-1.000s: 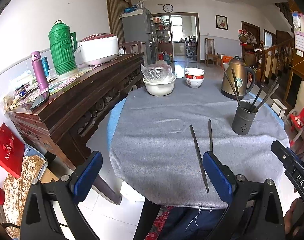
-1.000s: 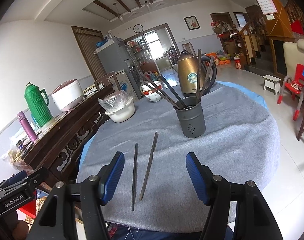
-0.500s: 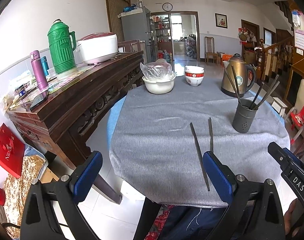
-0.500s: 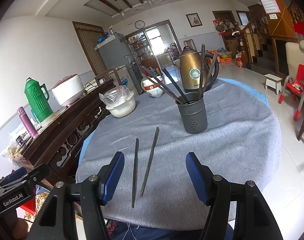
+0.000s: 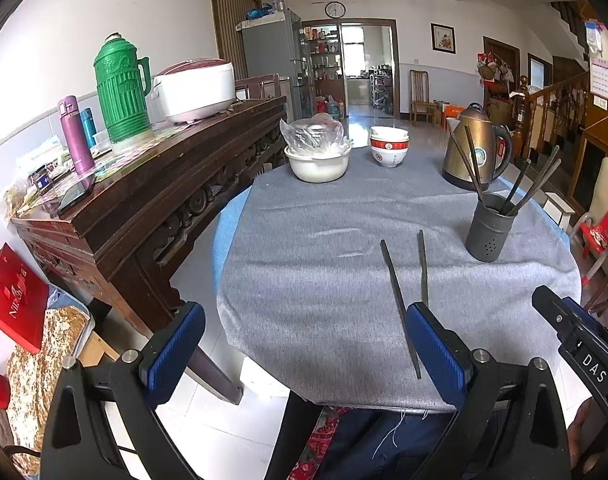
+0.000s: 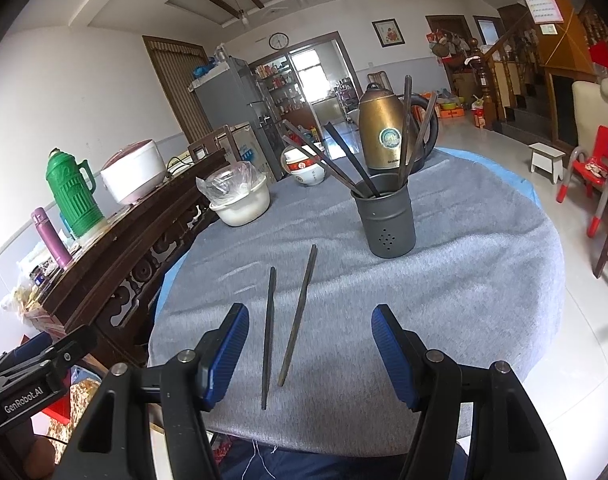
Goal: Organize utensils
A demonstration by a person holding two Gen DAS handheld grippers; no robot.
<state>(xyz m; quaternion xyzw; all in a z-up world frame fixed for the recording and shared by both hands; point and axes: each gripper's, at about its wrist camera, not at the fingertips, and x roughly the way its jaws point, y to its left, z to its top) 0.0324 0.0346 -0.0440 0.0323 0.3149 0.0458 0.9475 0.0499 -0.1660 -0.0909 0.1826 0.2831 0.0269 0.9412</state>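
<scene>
Two dark, slender metal chopsticks (image 6: 290, 316) lie loose and nearly parallel, slightly apart, on the grey cloth of the round table (image 6: 463, 280), in the lower centre of the right wrist view and the lower right of the left wrist view (image 5: 399, 304). Just beyond them, toward the right of both frames, a dark grey perforated metal utensil cup (image 6: 385, 220) stands upright holding several more dark chopsticks that lean outward. The right gripper (image 6: 309, 350) hovers at the near table edge with its blue-padded jaws released, the two loose chopsticks showing between them but untouched. The left gripper (image 5: 304, 344) is likewise spread wide and empty at the bottom of its frame, its right pad overlapping one chopstick's near end in the picture. Behind the cup stands a brass-coloured electric kettle (image 6: 387, 132); farther left sit a red-and-white bowl (image 5: 387, 150) and a white bowl covered with clear plastic (image 5: 317, 156).
</scene>
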